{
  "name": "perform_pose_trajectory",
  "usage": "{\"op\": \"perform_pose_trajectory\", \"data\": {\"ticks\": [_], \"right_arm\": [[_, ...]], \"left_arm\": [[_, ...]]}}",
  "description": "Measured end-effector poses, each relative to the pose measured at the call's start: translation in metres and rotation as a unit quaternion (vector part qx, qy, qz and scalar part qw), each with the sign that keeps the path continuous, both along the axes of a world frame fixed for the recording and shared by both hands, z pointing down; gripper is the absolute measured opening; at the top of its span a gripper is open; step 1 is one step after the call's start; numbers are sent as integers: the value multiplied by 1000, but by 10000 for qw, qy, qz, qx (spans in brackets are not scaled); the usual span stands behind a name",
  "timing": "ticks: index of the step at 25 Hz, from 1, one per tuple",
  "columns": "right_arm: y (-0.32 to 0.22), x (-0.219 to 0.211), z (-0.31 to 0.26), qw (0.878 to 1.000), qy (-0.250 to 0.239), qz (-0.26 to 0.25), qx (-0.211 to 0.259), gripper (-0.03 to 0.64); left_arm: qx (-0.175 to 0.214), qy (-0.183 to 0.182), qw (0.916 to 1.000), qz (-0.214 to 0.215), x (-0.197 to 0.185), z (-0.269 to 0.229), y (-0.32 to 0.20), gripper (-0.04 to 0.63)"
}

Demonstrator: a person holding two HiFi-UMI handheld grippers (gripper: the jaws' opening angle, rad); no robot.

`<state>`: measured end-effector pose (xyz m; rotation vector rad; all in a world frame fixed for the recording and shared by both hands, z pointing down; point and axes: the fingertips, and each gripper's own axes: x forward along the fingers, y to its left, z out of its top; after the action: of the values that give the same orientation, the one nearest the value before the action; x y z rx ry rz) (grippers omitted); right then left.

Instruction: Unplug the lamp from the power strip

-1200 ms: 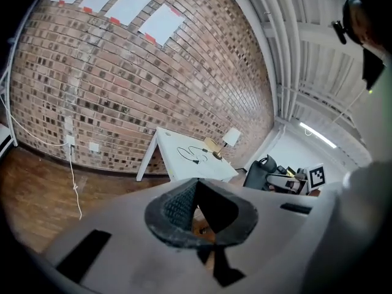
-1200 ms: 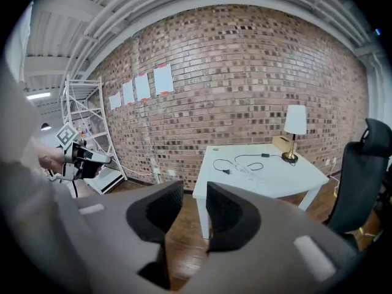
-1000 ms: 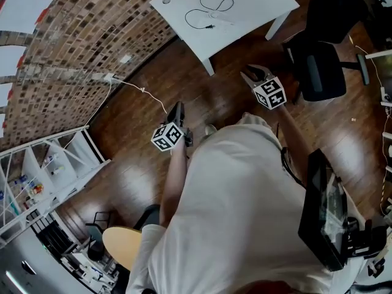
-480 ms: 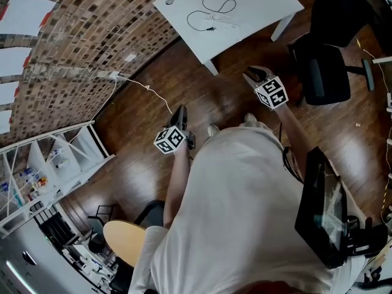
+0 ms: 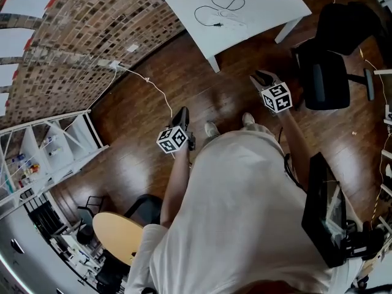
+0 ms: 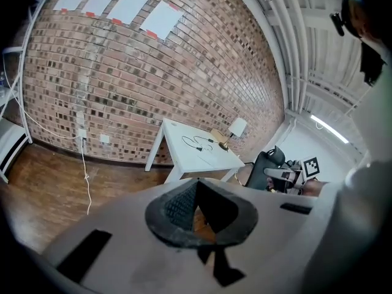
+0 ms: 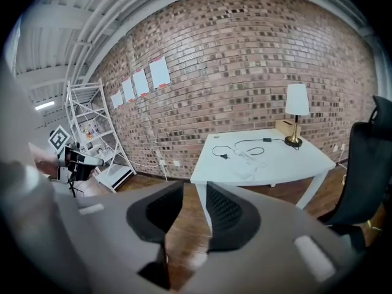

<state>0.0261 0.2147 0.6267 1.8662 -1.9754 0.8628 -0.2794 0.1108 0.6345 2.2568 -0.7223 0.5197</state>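
Well apart from the work yet: white table at the far side of the wooden floor, against the brick wall, with the lamp upright on its far right corner and a black cord looping left across the top to a plug beside the white power strip. Too small from here to tell whether seated in a socket or lying loose. Left gripper pinched fully together on nothing, held low at the near left. Right gripper parted fairly wide, empty, aimed toward the table. Close the distance first, stopping square to the near edge with the strip in easy reach. Open up the left and press it flat on the strip body to pin it — a light strip likely to lift or slide along with the plug otherwise. Bring the right down over the plug housing, not the cord, pads on the two flat sides, and squeeze firmly. Pull straight out along the prongs, no twisting, no sideways yank. Keep clear of the cord loops to avoid dragging the lamp toward the edge. Mind the black office chair at the right on the way in.
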Motion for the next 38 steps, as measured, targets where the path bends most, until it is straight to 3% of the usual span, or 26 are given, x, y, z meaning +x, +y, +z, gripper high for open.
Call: {"op": "perform_pose_trajectory", "data": {"ticks": [14, 17, 19, 32, 38], "right_arm": [[-24, -13, -46, 9988, 156, -107, 451, 102], [-21, -19, -43, 9975, 480, -370, 352, 32], [-18, -24, -41, 9966, 587, -506, 291, 26], [3, 4, -41, 9957, 808, -90, 441, 0], [9, 11, -45, 9945, 894, -151, 527, -5]], "left_arm": [[339, 46, 9992, 229, 6, -23, -17, 3], [348, 41, 9990, 285, 10, -22, -18, 3], [321, 32, 9989, 329, 12, -21, -16, 3], [213, -102, 9981, 575, 28, -11, 4, 4], [215, -112, 9981, 563, 36, -11, 15, 4]]}}
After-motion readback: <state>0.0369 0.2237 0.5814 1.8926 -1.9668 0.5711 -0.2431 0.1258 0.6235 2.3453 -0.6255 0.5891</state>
